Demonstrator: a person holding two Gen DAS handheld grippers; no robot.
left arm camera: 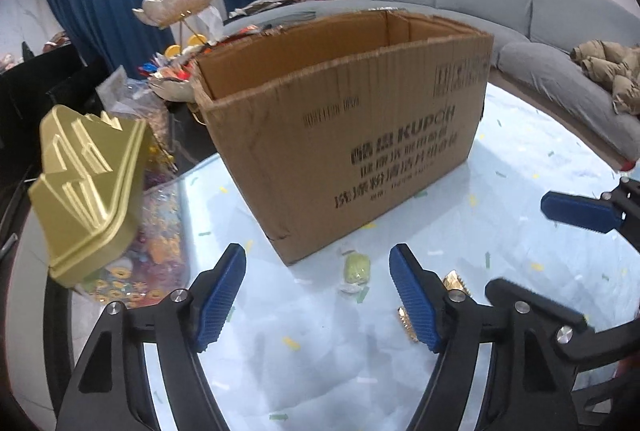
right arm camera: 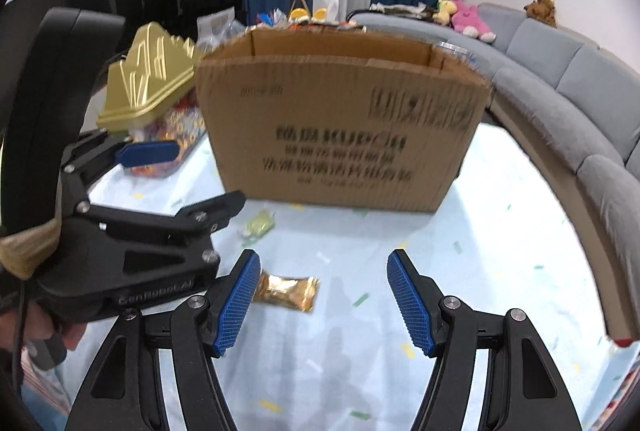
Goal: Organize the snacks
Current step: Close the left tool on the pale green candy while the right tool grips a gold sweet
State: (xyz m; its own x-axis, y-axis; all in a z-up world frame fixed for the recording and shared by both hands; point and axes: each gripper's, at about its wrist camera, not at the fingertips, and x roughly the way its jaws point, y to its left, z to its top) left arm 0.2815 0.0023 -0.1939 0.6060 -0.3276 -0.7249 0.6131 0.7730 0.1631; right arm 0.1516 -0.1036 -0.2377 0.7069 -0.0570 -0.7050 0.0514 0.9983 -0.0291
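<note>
An open cardboard box (left arm camera: 344, 135) stands on the light table; it also shows in the right wrist view (right arm camera: 340, 135). A small green wrapped snack (left arm camera: 356, 269) lies in front of it, also seen from the right wrist (right arm camera: 260, 225). A gold wrapped snack (right arm camera: 286, 293) lies nearer, partly hidden behind my left gripper's right finger in the left wrist view (left arm camera: 454, 281). My left gripper (left arm camera: 318, 295) is open and empty, just short of the green snack. My right gripper (right arm camera: 320, 305) is open and empty, just right of the gold snack.
A gold mountain-shaped lid (left arm camera: 88, 191) sits on a clear container of snacks (right arm camera: 176, 139) left of the box. A tiered dish of sweets (left arm camera: 180, 7) stands behind. A grey sofa (right arm camera: 560, 79) curves around the right. The table (right arm camera: 500, 231) carries a confetti-patterned cover.
</note>
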